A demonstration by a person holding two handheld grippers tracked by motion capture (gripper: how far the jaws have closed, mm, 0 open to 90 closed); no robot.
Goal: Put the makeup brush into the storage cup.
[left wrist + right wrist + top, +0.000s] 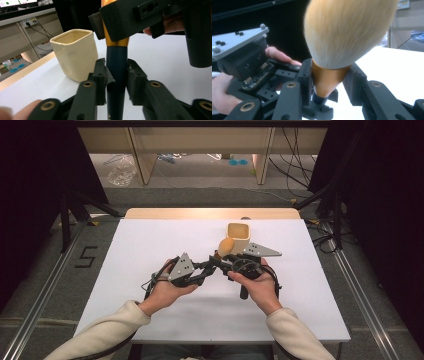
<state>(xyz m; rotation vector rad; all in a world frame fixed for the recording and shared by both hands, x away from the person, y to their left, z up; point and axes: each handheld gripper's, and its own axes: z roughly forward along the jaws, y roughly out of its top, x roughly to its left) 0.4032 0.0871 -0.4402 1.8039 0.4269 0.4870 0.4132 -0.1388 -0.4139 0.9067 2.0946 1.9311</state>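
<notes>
gripping brush (116, 65) | left tongs (115, 75) clamping dark handle | right tongs (328, 82) pinching gold ferrule | seeming light, stiff, slick; bristles soft

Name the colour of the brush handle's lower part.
Dark navy blue below a gold ferrule; the brush handle shows best in the left gripper view.

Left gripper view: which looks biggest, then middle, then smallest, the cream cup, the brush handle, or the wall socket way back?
1. Cream cup, about level with the handle in depth.
2. Brush handle, long but thin.
3. Wall socket, tiny, though being far away shrinks it.
</notes>
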